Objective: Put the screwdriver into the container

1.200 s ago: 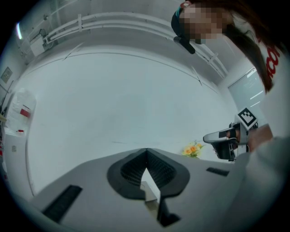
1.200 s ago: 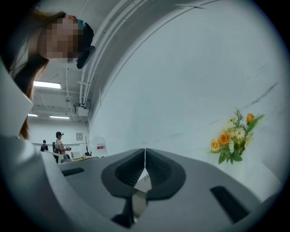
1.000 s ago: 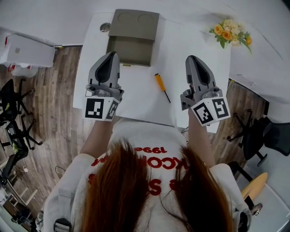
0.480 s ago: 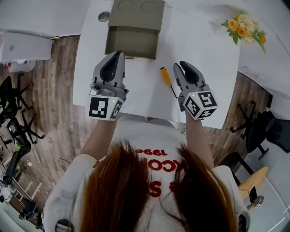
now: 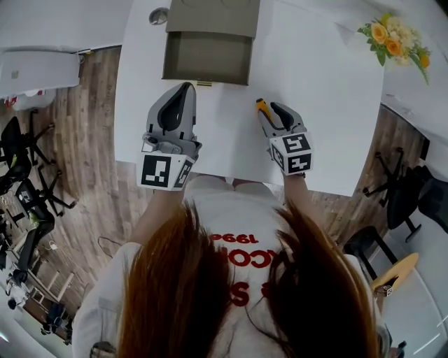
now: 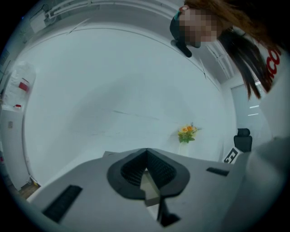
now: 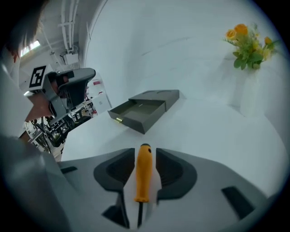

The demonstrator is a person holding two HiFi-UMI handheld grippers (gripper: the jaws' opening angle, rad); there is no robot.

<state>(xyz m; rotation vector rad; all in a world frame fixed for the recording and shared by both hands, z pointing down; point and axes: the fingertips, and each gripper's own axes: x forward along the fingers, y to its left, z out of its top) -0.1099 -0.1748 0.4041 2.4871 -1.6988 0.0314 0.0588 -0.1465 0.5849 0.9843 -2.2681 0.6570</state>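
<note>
An orange-handled screwdriver (image 5: 261, 105) lies on the white table (image 5: 322, 105), its handle (image 7: 143, 174) pointing toward the container. My right gripper (image 5: 269, 109) is tilted down over it. Its jaws have just been opening and now stand open on either side of the handle, with a thin gap on each side. The container (image 5: 208, 57) is an olive-grey box with its drawer pulled out, at the table's far side (image 7: 140, 111). My left gripper (image 5: 186, 87) hovers level in front of the drawer, shut and holding nothing (image 6: 146, 156).
A vase of orange and yellow flowers (image 5: 393, 38) stands at the table's far right (image 7: 247, 38). A small round disc (image 5: 159, 15) sits left of the container. Black chairs (image 5: 21, 182) stand on the wood floor beside the table.
My right gripper has dropped toward the table, tipped downward and opened from shut; it now straddles the screwdriver handle. My left gripper has sunk a little.
</note>
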